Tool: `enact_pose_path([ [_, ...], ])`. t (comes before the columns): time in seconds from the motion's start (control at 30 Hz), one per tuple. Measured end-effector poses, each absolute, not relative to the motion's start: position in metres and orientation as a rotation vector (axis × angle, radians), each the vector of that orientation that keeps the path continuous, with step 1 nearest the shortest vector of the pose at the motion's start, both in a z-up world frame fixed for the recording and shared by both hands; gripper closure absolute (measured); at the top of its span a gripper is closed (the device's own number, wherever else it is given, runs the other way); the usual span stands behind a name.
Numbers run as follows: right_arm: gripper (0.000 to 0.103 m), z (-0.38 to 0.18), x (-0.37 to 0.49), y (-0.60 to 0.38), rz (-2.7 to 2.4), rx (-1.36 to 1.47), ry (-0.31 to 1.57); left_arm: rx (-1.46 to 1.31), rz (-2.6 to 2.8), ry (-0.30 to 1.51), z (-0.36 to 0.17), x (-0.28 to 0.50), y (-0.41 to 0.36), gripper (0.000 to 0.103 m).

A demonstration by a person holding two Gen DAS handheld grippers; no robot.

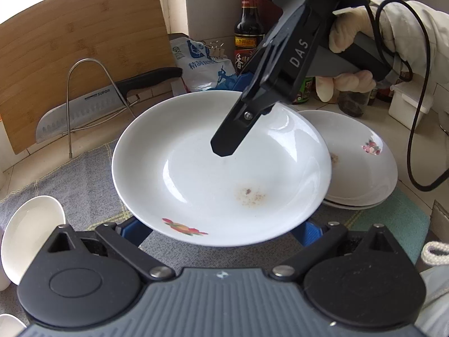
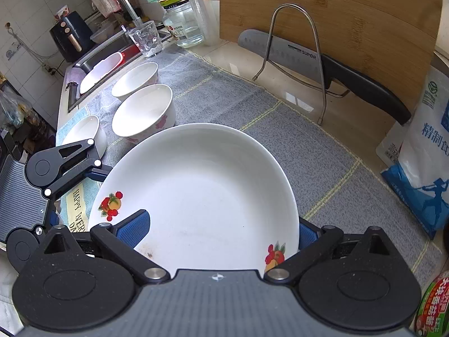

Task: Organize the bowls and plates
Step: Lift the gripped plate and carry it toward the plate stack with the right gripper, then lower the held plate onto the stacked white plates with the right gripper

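I have the plate (image 1: 221,168) between both grippers, lifted off the grey mat (image 2: 294,146).

Left gripper (image 1: 221,233): blue fingers (image 1: 310,234) spread wide, plate's near rim sits across them at lower centre of the left wrist frame. Fingers poke out under the rim on both sides. I can't tell if they actually pinch it.

Right gripper (image 2: 221,233): fingers (image 2: 133,229) also wide, left pad lying on the plate's inner face, right pad outside the rim at lower right. Rim edge with the fruit decal runs between them. In the left wrist frame this gripper comes in from upper right, tip over the plate's far side.

Plate has brown residue near the centre.

Stack of plates (image 1: 362,163) sits right of centre in the left frame, partly under the held plate. Three bowls (image 2: 144,115) at left of the right wrist frame on the mat. Knife (image 2: 322,64) on a wire rack, cutting board behind, on the counter (image 2: 294,95).
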State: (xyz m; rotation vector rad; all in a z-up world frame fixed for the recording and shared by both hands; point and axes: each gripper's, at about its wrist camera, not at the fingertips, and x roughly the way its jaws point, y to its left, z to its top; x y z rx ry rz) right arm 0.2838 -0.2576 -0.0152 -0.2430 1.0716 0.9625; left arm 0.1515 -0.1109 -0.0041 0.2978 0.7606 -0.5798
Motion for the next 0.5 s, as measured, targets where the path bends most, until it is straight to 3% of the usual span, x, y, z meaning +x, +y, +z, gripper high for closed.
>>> enact_pose_path([
  [0.5, 0.000, -0.012, 0.239, -0.337, 0.802, -0.129, 1.054, 0.361, -0.764, 0.764, -0.001, 0.150, -0.153, 0.002],
])
